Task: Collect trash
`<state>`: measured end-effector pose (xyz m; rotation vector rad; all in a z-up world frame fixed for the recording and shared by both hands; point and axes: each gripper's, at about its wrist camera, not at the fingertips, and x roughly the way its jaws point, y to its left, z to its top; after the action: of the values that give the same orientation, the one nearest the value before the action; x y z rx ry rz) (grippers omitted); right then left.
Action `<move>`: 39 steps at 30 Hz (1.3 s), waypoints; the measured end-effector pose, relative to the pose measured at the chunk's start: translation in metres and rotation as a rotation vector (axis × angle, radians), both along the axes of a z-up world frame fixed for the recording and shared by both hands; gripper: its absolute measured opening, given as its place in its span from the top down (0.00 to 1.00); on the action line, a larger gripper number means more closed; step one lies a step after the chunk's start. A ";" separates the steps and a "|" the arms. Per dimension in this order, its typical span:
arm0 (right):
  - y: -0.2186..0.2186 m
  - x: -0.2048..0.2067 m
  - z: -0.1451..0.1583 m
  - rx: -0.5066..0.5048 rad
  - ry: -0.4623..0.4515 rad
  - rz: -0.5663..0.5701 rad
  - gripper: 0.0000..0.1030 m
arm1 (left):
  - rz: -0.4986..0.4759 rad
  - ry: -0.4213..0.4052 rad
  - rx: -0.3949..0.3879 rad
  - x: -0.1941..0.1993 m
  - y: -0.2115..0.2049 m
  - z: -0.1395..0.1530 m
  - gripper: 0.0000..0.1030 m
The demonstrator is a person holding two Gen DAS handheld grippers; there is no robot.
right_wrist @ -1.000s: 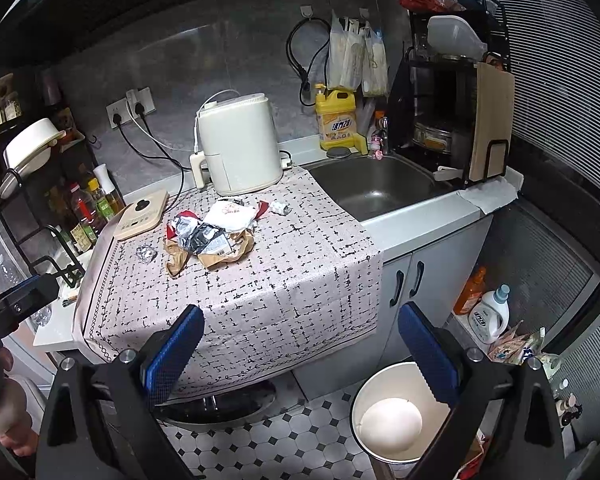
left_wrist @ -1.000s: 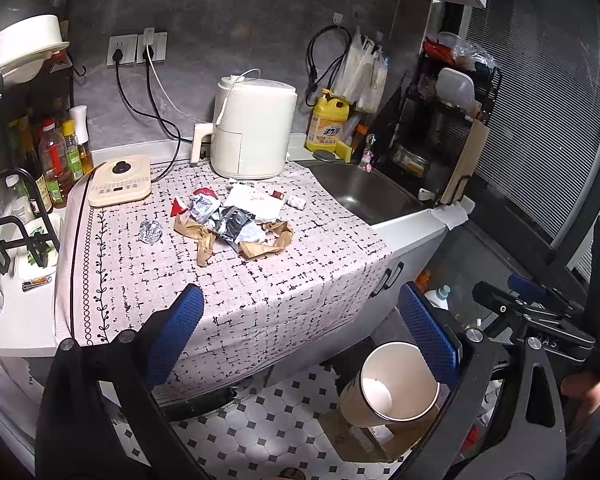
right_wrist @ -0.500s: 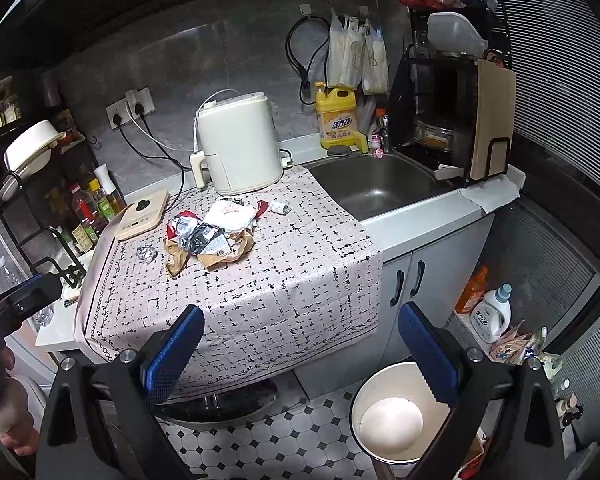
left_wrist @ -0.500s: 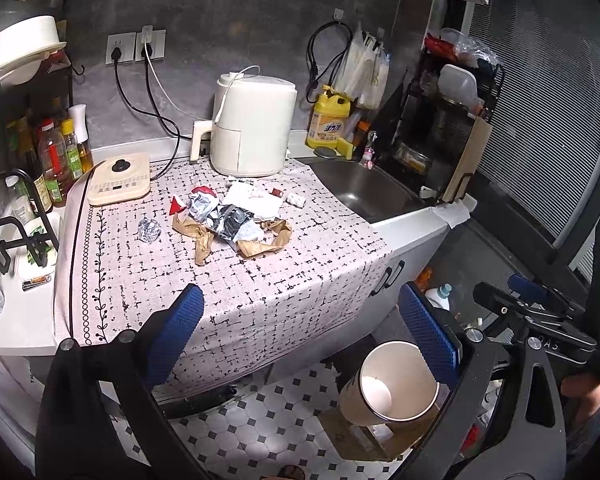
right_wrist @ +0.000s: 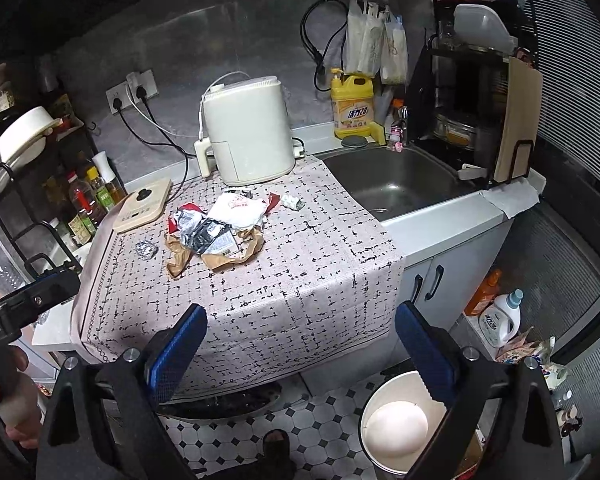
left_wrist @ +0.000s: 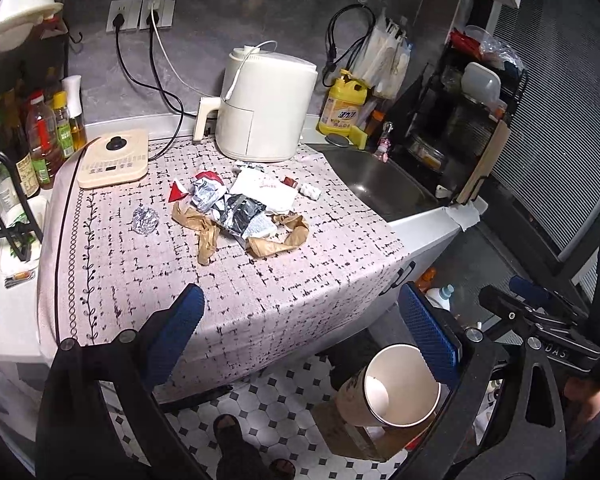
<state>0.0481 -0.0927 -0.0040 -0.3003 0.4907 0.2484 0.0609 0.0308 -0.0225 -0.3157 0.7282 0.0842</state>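
A heap of trash lies mid-counter on the patterned cloth: brown paper, silver and white wrappers, red scraps. It also shows in the right wrist view. A foil ball lies to its left, also seen in the right wrist view. A small white packet lies to the right. A white paper bucket stands on the floor below, also in the right wrist view. My left gripper and right gripper are both open and empty, held well short of the counter's front edge.
A white air fryer and a beige cooktop stand at the back. Oil bottles are on the left; the sink and a dish rack on the right. Detergent bottles stand on the floor.
Both views have shifted only slightly. The trash has not moved and both grippers stay open.
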 end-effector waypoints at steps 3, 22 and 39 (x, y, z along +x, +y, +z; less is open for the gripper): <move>0.008 0.023 0.002 0.009 0.017 -0.030 0.14 | 0.005 0.012 -0.026 0.020 0.018 -0.009 0.13; 0.089 0.137 -0.031 0.030 0.170 -0.025 0.32 | 0.140 0.122 -0.086 0.101 0.160 -0.076 0.39; 0.125 0.230 -0.109 0.098 0.429 -0.147 0.62 | 0.098 0.219 -0.078 0.162 0.240 -0.144 0.40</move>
<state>0.2785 0.0319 -0.1131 -0.1123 0.9177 0.1926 0.2229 0.2711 -0.1662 -0.4209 0.9341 0.1863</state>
